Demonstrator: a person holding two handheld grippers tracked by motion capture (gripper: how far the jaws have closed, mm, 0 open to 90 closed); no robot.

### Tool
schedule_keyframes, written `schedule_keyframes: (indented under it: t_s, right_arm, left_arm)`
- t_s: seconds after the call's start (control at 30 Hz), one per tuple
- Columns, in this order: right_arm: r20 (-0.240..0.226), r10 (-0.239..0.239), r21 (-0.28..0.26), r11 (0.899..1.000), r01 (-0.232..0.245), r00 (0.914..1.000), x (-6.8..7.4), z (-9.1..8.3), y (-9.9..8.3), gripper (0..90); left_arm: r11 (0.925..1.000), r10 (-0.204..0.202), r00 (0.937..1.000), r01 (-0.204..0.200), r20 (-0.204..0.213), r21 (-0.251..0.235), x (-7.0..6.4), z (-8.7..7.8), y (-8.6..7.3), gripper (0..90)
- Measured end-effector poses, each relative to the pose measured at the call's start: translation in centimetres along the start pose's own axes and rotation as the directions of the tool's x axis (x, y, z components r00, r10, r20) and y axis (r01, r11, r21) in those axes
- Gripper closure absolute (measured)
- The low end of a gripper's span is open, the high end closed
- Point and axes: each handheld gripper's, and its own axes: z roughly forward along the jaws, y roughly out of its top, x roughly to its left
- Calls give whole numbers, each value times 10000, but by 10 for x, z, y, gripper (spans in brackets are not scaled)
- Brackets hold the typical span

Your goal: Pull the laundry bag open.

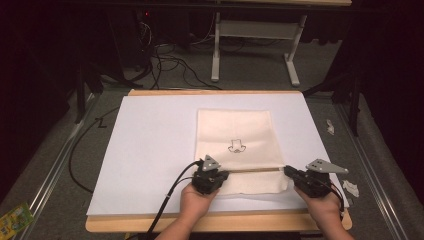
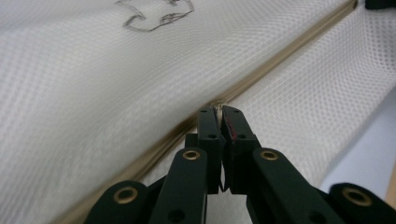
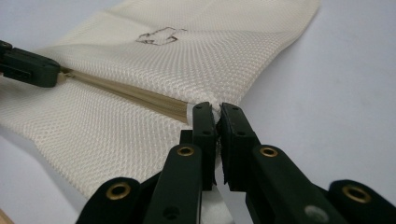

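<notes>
A cream mesh bag [image 1: 235,132] with a small black print [image 1: 236,146] lies flat on a white sheet [image 1: 155,150]. A tan zipper [image 1: 255,170] runs across the bag near its front end. My left gripper [image 1: 226,174] sits at the zipper's left end. In the left gripper view the left gripper [image 2: 219,112] is shut on the zipper pull, on the zipper line [image 2: 280,60]. My right gripper [image 1: 287,170] is at the bag's right edge. The right gripper view has the right gripper [image 3: 215,108] shut on the bag's edge at the end of the zipper [image 3: 126,93], with the left gripper [image 3: 28,67] farther along.
The sheet covers a wooden table [image 1: 250,220]. Crumpled white scraps [image 1: 351,187] lie right of the table and a green packet [image 1: 12,220] at the bottom left. Black cables [image 1: 80,145] trail off to the left. A white frame [image 1: 255,30] stands behind.
</notes>
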Motion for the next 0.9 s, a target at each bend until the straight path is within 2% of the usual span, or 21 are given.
schedule_keyframes:
  t_s: [0.03, 0.1, 0.13, 0.23, 0.27, 0.3, 0.33, 0.37, 0.4, 0.43, 0.47, 0.53, 0.6, 0.8, 0.9]
  right_arm:
    - [78, 36, 26, 10000, -36, 10000, -1, -1, -1, 868]
    - [287, 6, -23, 10000, -5, 9996, -4, -3, -2, 868]
    - [328, 204, -56, 9998, -203, 9993, -7, -5, -1, 868]
    - [496, 310, -94, 9995, -305, 9983, -14, -7, -3, 868]
    - [534, 402, -124, 9991, -396, 9978, -17, -9, -3, 867]
    - [217, 546, -154, 9984, -543, 9983, -19, -9, -4, 866]
    - [145, 481, -93, 9988, -479, 9987, -16, -8, -4, 866]
    - [284, 141, 12, 9999, -141, 9995, -11, -6, -4, 866]
    - [342, -11, 74, 10000, 8, 9994, -8, -5, -4, 865]
    - [324, -28, 109, 9999, 25, 9995, -7, -3, -3, 863]
    - [282, 40, 143, 9999, -44, 9996, -8, -2, -4, 859]
    - [139, 75, 206, 9998, -78, 9999, -11, -2, -7, 845]
    - [38, 91, 261, 9996, -92, 10000, -12, -2, -10, 819]
    - [-51, 80, 334, 9994, -78, 10000, -11, -1, -10, 816]
    - [-87, 94, 471, 9989, -90, 9999, -10, 0, -12, 806]
  left_arm:
    - [9999, 88, 9996, -86, -260, 96, 4, -4, -2, 877]
    - [9996, -100, 9982, 114, -589, 241, 18, -17, -9, 877]
    - [9994, -220, 9971, 239, -732, 257, 25, -24, -11, 877]
    - [9988, -382, 9913, 417, -1259, 258, 44, -50, -19, 877]
    - [9986, -500, 9937, 514, -1003, 113, 50, -58, -21, 876]
    - [9991, -421, 9935, 429, -1056, 53, 49, -63, -22, 875]
    - [9998, -202, 9920, 205, -1246, 13, 47, -67, -24, 876]
    - [9999, -128, 9909, 126, -1336, -27, 46, -68, -26, 876]
    - [9997, -214, 9915, 199, -1287, -133, 47, -69, -29, 876]
    - [9990, -432, 9941, 422, -993, -121, 50, -69, -33, 875]
    - [9988, -475, 9954, 463, -832, -164, 51, -69, -35, 874]
    - [9994, -272, 9974, 257, -670, -228, 51, -70, -36, 871]
    - [9992, -242, 9978, 221, -615, -340, 51, -72, -37, 866]
    - [9998, -24, 9975, 9, -702, -214, 51, -69, -38, 866]
    - [9997, -101, 9977, 87, -675, -210, 52, -68, -38, 866]
